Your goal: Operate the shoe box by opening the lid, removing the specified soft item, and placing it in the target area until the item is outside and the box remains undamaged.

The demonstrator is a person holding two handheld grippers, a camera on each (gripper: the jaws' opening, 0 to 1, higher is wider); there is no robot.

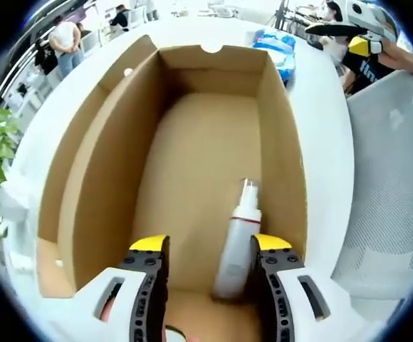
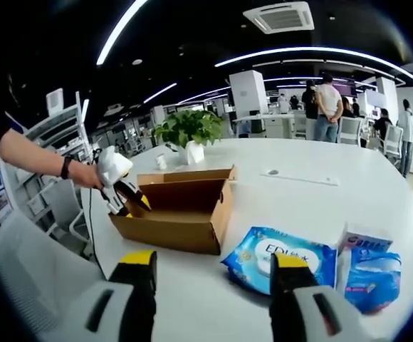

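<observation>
The brown cardboard shoe box (image 1: pixel 213 164) stands open, its lid (image 1: pixel 78 185) folded out to one side. A white spray bottle (image 1: pixel 238 239) lies on the box floor. My left gripper (image 1: pixel 211 246) hangs open over the box's near end, and the bottle appears between its yellow-tipped jaws, close to the right-hand one. From the right gripper view, the box (image 2: pixel 178 210) sits on the white table with a hand holding the left gripper (image 2: pixel 124 189) over its left end. A blue soft wipes pack (image 2: pixel 281 260) lies right of the box. My right gripper (image 2: pixel 215 260) is open above the table.
A second blue pack (image 2: pixel 374 278) and a small carton (image 2: pixel 363 239) lie further right. A blue pack (image 1: pixel 278 50) lies beyond the box. A potted plant (image 2: pixel 189 132) stands behind the box. A white mesh chair (image 1: pixel 391 199) is beside the table (image 2: pixel 320 199). People stand far behind.
</observation>
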